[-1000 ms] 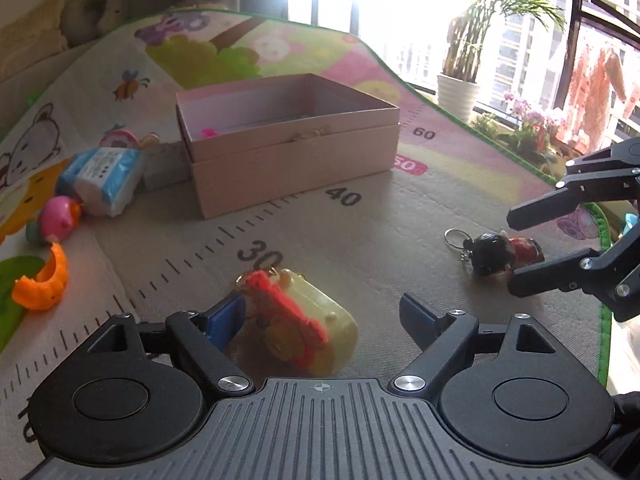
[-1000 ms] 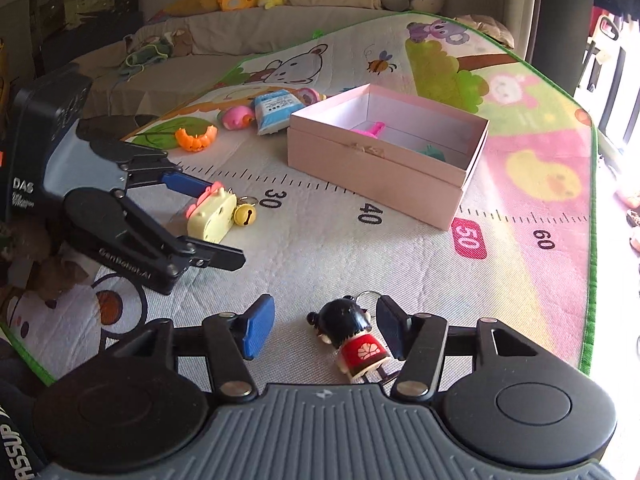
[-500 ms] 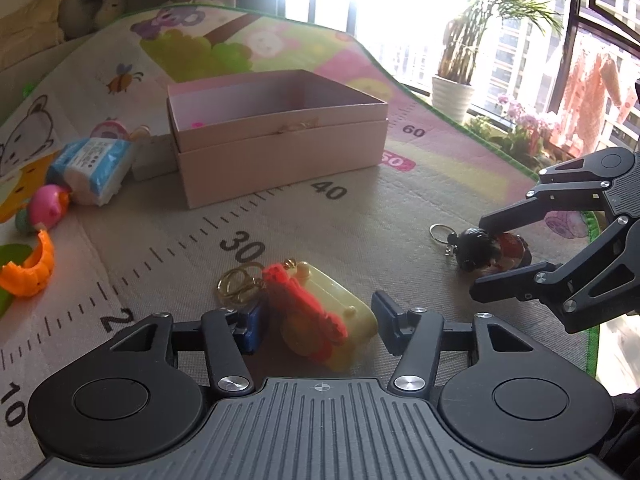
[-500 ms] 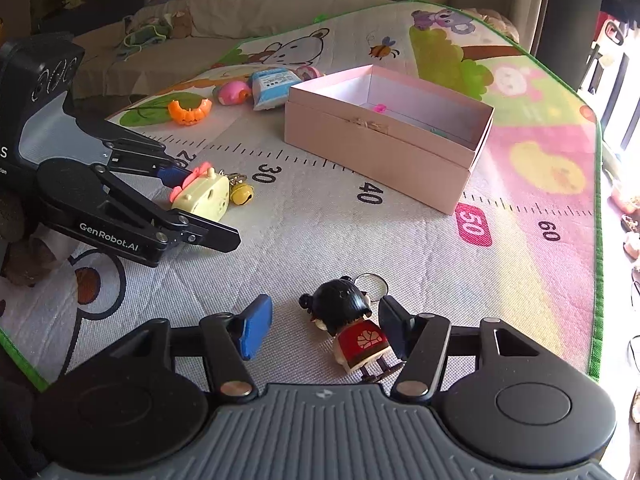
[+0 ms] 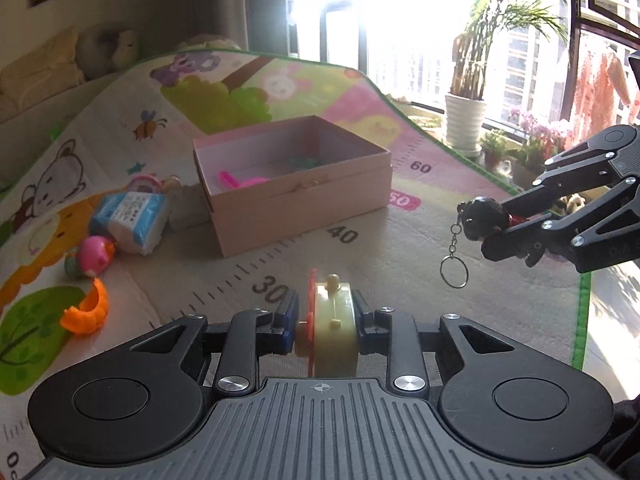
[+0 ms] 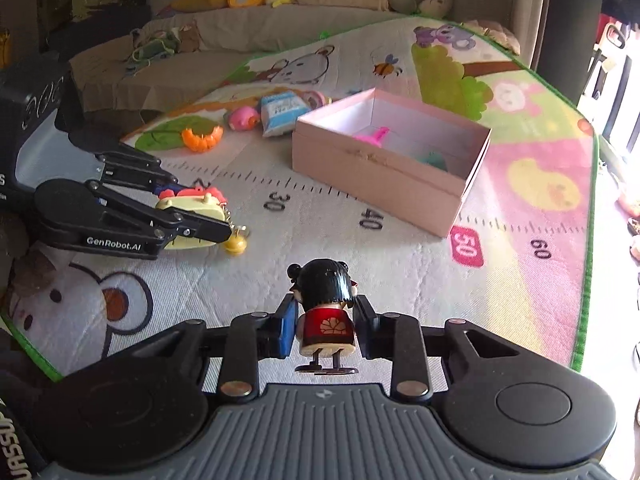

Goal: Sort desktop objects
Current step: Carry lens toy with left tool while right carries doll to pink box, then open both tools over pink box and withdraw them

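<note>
With the left tool [image 5: 326, 330] clamped on the yellow keychain [image 5: 334, 324] and the right tool [image 6: 325, 330] on the doll keychain [image 6: 326, 308], their jaws having just closed, we carry both level over the pink box [image 6: 390, 162] on the mat [image 6: 400, 256] before releasing.

Bright sun came in through the window [image 5: 360, 12] and washed it out to white. The far corner of the play mat [image 5: 360, 92] looked pale with glare. The sofa [image 6: 248, 32] beyond the mat's far edge was dim. Straight edges bent near the picture sides. Both pictures were mostly sharp.
</note>
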The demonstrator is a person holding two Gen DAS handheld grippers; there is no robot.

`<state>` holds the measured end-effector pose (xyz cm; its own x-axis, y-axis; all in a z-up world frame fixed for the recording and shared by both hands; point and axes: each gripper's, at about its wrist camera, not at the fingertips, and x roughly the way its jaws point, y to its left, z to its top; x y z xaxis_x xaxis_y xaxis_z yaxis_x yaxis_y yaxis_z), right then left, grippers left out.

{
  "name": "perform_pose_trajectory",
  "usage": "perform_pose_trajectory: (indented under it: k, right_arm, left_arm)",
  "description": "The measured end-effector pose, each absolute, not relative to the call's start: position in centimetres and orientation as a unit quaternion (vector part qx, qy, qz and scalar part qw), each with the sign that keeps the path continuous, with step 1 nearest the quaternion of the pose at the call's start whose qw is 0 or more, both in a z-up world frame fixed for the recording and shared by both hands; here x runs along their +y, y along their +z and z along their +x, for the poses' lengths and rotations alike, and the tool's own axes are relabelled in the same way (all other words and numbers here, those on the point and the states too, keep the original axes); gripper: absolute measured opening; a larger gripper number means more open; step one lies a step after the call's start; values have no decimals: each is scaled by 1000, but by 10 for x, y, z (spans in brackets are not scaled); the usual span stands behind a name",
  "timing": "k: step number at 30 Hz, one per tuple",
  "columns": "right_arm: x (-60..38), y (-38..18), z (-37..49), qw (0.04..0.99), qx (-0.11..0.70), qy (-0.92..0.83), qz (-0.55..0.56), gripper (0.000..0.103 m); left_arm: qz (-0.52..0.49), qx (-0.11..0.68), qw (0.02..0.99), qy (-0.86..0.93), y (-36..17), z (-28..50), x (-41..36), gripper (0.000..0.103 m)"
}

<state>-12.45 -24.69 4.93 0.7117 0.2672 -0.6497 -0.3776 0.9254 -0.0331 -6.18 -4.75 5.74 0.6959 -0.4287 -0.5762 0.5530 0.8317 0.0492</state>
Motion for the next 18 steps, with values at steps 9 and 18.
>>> perform_pose_trajectory:
  k: [9, 18]
  right_arm:
    - [-277, 136, -18, 956, 253, 146, -12, 29]
    - [-282, 106, 96, 951, 284, 124, 24, 31]
  left_arm:
    - [128, 143, 953, -235, 154, 24, -85, 30]
    - [53, 198, 962, -177, 112, 78, -47, 94]
